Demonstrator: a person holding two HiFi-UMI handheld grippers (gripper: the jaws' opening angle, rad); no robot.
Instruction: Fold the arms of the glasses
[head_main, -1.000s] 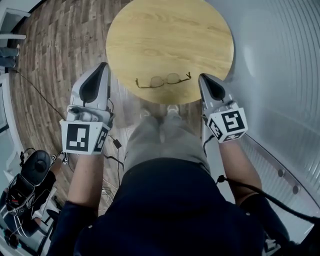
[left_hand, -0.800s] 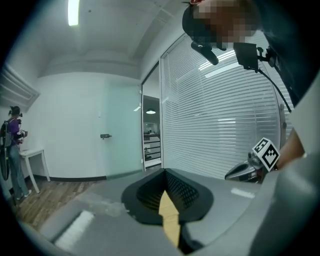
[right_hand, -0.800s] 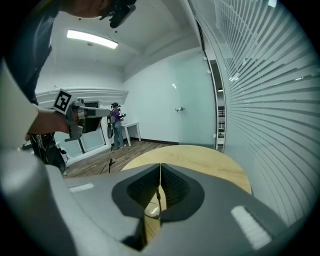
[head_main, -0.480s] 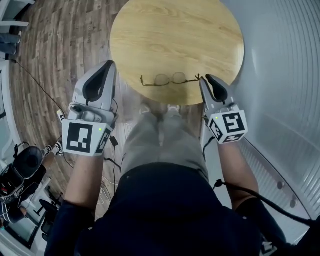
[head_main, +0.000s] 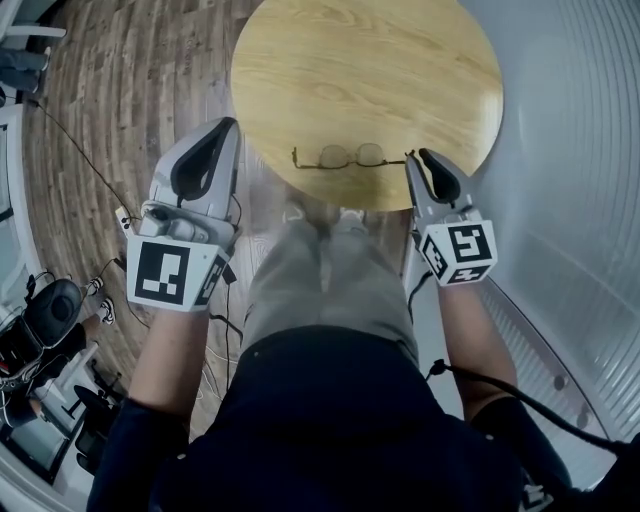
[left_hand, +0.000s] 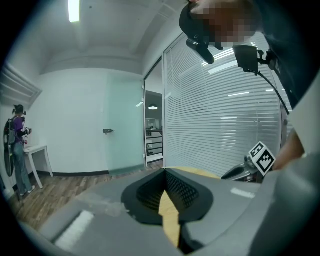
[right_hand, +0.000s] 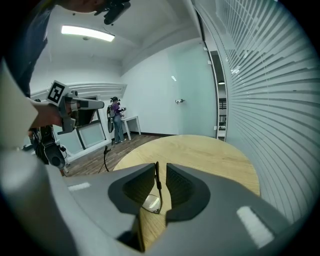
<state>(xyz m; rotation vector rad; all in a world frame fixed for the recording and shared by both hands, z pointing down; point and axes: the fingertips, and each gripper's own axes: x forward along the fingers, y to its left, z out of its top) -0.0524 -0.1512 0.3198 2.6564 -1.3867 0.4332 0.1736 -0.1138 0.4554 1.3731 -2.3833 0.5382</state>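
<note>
Thin dark-rimmed glasses (head_main: 347, 157) lie on the near edge of a round wooden table (head_main: 365, 70), arms unfolded and pointing away from me. My right gripper (head_main: 418, 156) is at their right end. In the right gripper view its jaws (right_hand: 160, 172) are closed to a narrow slot with the right arm of the glasses (right_hand: 157, 182) standing in it, against the left pad; a lens (right_hand: 152, 202) shows below. My left gripper (head_main: 228, 124) hovers left of the table edge, apart from the glasses. It is shut (left_hand: 165, 172) and holds nothing.
A glass wall with blinds (head_main: 580, 150) curves close along the right. Cables (head_main: 80, 190) and dark equipment (head_main: 50, 320) lie on the wood floor at left. Far off, a person (right_hand: 116, 117) stands at a white desk.
Both grippers have moved forward to the table's near edge. The right gripper has reached the right end of the glasses and now has their arm between its jaws. The glasses have not shifted.
</note>
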